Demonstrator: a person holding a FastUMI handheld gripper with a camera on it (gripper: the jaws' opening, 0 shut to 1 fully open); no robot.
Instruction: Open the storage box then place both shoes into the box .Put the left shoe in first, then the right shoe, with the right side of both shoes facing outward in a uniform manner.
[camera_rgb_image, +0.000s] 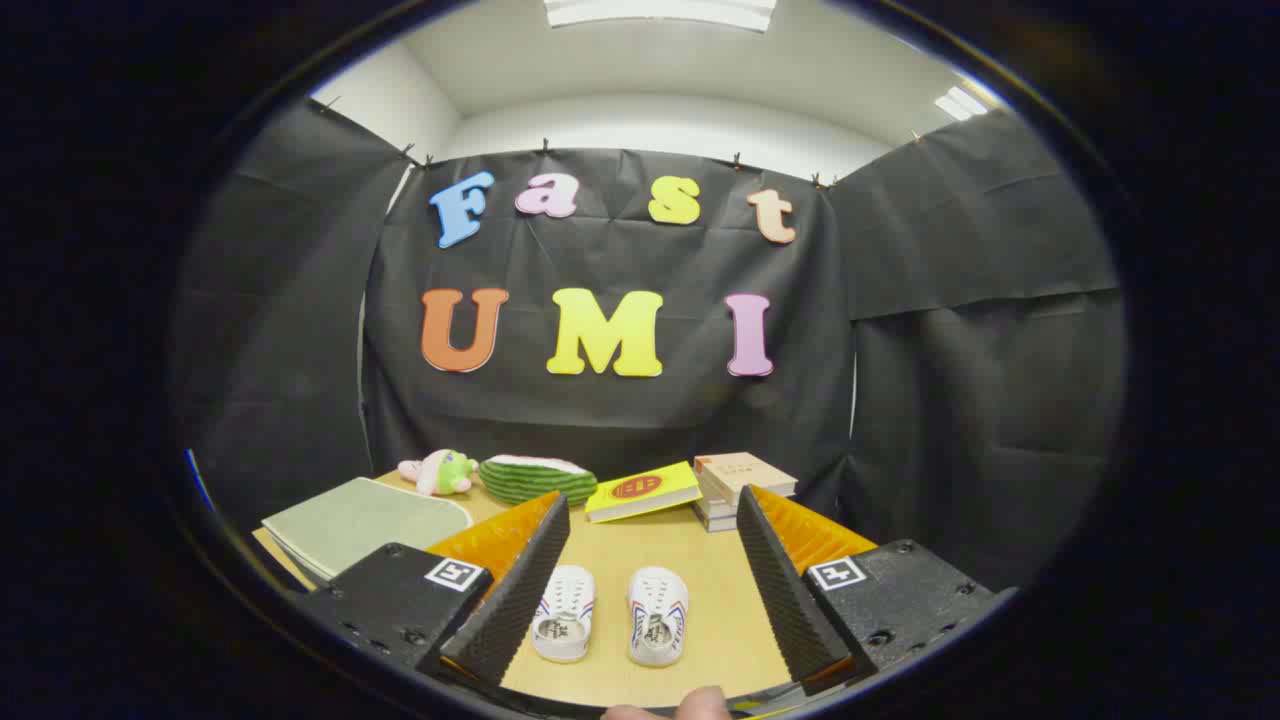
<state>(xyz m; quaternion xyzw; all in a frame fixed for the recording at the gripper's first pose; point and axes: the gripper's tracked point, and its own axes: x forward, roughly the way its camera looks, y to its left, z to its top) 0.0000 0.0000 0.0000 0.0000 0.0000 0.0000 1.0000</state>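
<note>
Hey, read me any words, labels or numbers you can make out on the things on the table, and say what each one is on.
None can be read for certain.
Yellow book: red oval badge on the cover, text too small.
Book stack: faint print on top, blurred.
Left shoe and right shoe: insole print, too small.
Open claw: square markers, no words.

The tongs (650, 590) have two black fingers (515, 590) with ribbed inner pads and orange backs. Each black mount carries a square white marker and small screws. A fingertip (690, 705), perhaps a thumb, shows below.
</note>
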